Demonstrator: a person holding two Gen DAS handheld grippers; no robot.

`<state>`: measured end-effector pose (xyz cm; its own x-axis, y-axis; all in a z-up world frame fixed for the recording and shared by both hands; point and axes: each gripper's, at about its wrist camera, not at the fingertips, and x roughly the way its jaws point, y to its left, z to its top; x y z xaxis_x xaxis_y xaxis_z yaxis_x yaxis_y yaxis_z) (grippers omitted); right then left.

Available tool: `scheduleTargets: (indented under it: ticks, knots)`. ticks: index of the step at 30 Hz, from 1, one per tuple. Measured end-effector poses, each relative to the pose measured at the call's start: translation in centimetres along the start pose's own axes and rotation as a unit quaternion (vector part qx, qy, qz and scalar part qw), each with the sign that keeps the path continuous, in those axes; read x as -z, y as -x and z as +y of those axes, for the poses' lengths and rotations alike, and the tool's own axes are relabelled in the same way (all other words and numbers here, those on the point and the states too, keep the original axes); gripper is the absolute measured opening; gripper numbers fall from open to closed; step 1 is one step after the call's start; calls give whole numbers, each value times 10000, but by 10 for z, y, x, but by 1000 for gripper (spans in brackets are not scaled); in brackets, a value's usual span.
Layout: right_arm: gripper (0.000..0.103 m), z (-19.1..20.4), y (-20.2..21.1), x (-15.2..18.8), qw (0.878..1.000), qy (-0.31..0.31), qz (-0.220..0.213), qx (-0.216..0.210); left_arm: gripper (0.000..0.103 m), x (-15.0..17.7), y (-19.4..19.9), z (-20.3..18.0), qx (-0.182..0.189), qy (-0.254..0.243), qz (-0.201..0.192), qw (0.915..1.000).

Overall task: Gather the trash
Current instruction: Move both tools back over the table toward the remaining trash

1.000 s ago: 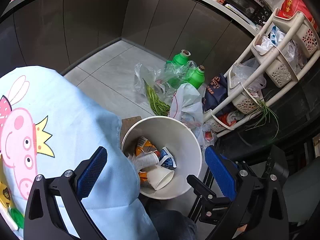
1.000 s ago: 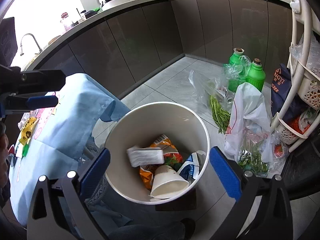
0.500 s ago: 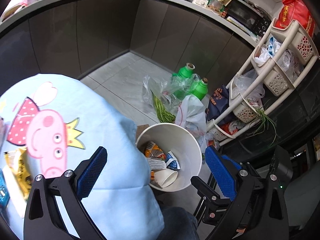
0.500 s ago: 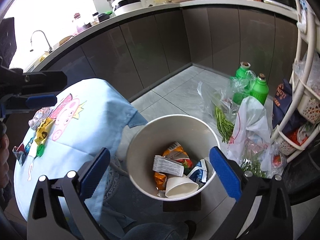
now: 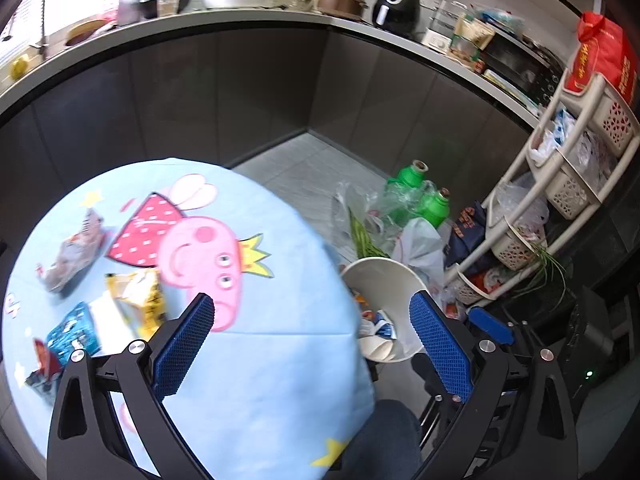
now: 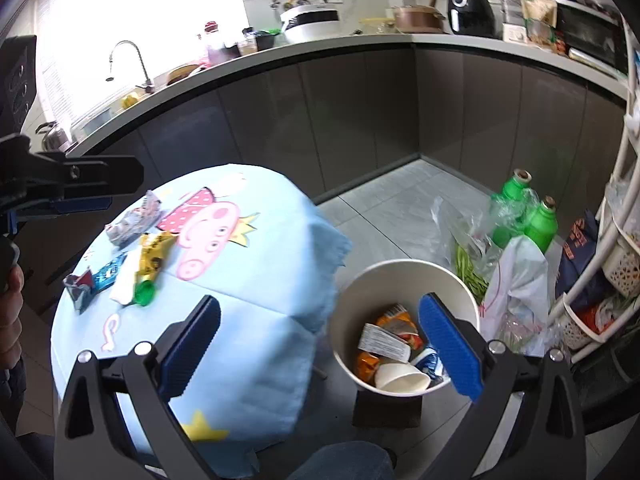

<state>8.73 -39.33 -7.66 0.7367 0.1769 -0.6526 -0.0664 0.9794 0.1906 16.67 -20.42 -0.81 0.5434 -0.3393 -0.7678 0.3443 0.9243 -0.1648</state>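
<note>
The tablecloth (image 6: 256,280) is soft blue cloth. The wrappers (image 6: 156,256) are shiny and crinkly. The white bin (image 6: 404,276) looks smooth.

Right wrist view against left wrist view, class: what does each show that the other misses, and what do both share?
Only the right wrist view shows the green bottle cap on the table, the kitchen tap and the left tongs from outside. Only the left wrist view shows the red bag atop the rack. Both share the white bin holding trash, the yellow wrapper and two green bottles.
</note>
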Motion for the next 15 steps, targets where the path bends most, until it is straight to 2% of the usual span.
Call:
scheduleTargets:
  ticks: [8,15]
  knots:
    - [100,50,4,-7,9988,408,43,-271,94,17,39,53,-313,448,-148,9984]
    - [100,95,-2,-7,9951,816,150,-532,94,40,59,104,-502,962,-104,9940]
